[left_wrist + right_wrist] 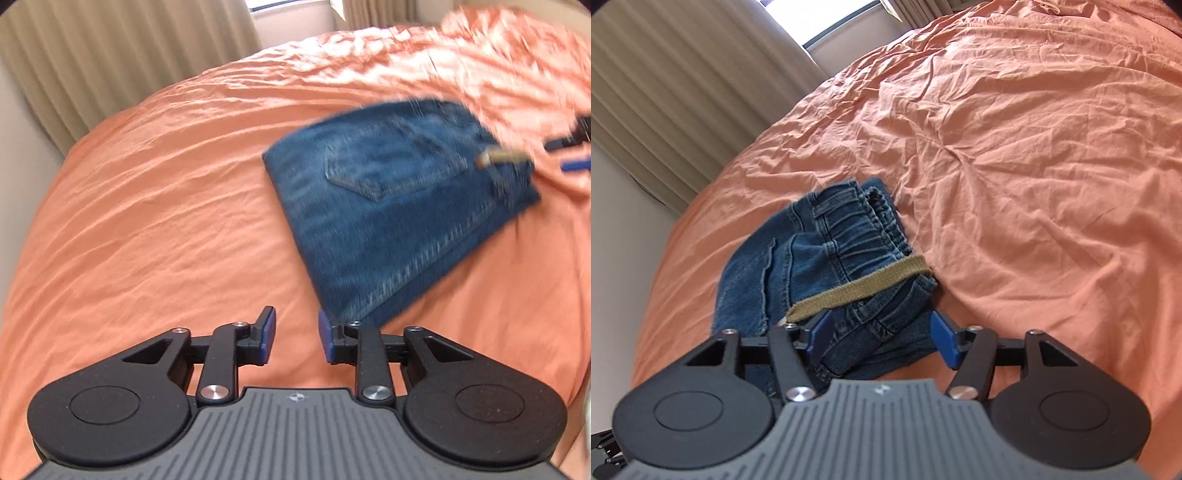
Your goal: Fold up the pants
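Blue denim pants (391,206) lie folded into a compact rectangle on the orange bedsheet (166,206), back pocket up. My left gripper (297,338) is open and empty, hovering over the sheet just left of the pants' near corner. In the right wrist view the pants (827,258) show their elastic waistband and an olive-brown strap (857,291). My right gripper (882,338) is open, its blue pads either side of the waistband end; I cannot tell whether they touch it. Its tips also show in the left wrist view (570,151) at the pants' far right edge.
The orange sheet (1034,166) is wrinkled and covers the whole bed. Beige curtains (110,55) and a bright window (827,26) stand beyond the bed's far edge. A pale wall (620,258) lies to the left.
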